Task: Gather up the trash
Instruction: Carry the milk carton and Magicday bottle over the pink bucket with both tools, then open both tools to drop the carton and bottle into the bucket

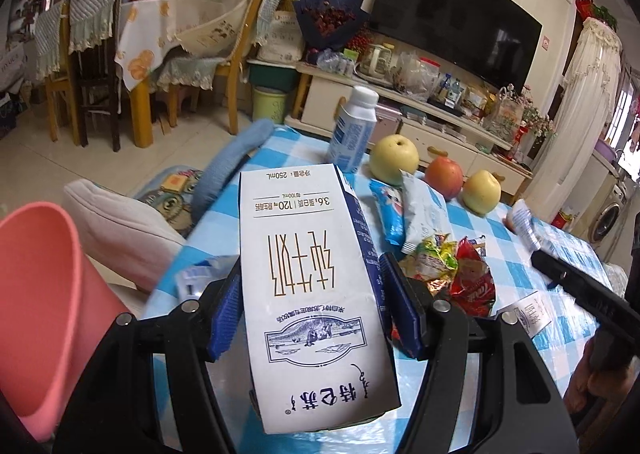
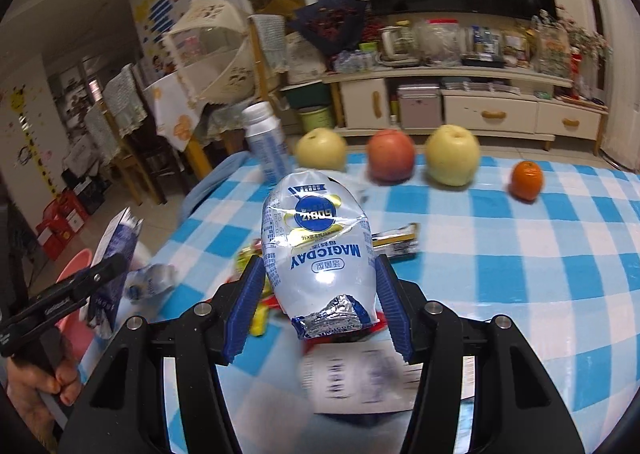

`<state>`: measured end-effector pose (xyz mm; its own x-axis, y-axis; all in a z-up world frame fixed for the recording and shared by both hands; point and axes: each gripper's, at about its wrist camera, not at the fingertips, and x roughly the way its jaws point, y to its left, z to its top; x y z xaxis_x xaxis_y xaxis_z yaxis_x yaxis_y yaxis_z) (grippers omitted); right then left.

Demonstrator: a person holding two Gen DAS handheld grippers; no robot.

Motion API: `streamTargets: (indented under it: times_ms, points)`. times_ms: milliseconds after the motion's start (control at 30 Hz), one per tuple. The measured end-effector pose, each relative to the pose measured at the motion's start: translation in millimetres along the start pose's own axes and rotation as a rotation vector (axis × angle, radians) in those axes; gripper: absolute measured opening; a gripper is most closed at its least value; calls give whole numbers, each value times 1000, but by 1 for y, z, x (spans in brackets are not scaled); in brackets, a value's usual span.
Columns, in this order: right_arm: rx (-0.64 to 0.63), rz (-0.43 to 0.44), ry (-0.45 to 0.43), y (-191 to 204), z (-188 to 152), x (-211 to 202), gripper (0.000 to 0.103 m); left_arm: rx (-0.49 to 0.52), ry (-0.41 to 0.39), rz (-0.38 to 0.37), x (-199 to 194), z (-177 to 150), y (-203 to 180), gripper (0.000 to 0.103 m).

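Observation:
My left gripper (image 1: 316, 306) is shut on a white and blue milk carton (image 1: 308, 274) and holds it above the left edge of the checked table (image 1: 560, 318). A pink bin (image 1: 44, 294) stands below it on the left. My right gripper (image 2: 320, 306) is shut on a silver-blue MAGICDAY pouch (image 2: 316, 242), lifted over the table (image 2: 520, 254). Crumpled wrappers (image 1: 452, 266) lie on the cloth between both grippers. In the right wrist view the left gripper (image 2: 60, 294) with its carton (image 2: 116, 246) shows at the left, over the pink bin (image 2: 72, 266).
A white bottle (image 1: 354, 126), two yellow apples (image 1: 394, 158) and a red apple (image 1: 443, 172) stand along the far edge; an orange (image 2: 527, 180) sits to the right. A flattened carton (image 2: 360, 378) lies under my right gripper. Chairs, a TV cabinet and a green bucket stand beyond.

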<state>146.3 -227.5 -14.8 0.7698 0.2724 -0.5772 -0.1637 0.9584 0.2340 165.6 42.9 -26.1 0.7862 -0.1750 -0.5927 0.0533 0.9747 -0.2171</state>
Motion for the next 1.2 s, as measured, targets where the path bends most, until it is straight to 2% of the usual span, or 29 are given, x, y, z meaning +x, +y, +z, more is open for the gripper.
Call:
streamTargets:
  times_ms: [233, 467, 600, 733, 900, 1000, 1200]
  points:
    - [-74, 132, 22, 69, -8, 2, 57, -61, -48, 27, -22, 3, 28, 65]
    - [-126, 253, 59, 138, -24, 6, 57, -128, -96, 109, -45, 9, 64, 65]
    - [-167, 311, 63, 181, -32, 5, 57, -194, -119, 173, -61, 10, 94, 65]
    - [-196, 375, 59, 224, -35, 4, 57, -271, -137, 270, -77, 10, 135, 65]
    - [-187, 442, 61, 268, -37, 8, 57, -381, -144, 358, -90, 7, 177, 65]
    - [-215, 462, 73, 295, -39, 13, 57, -465, -138, 403, -96, 3, 204, 65]
    - [-246, 479, 107, 338, -44, 33, 57, -545, -124, 454, -100, -1, 230, 65]
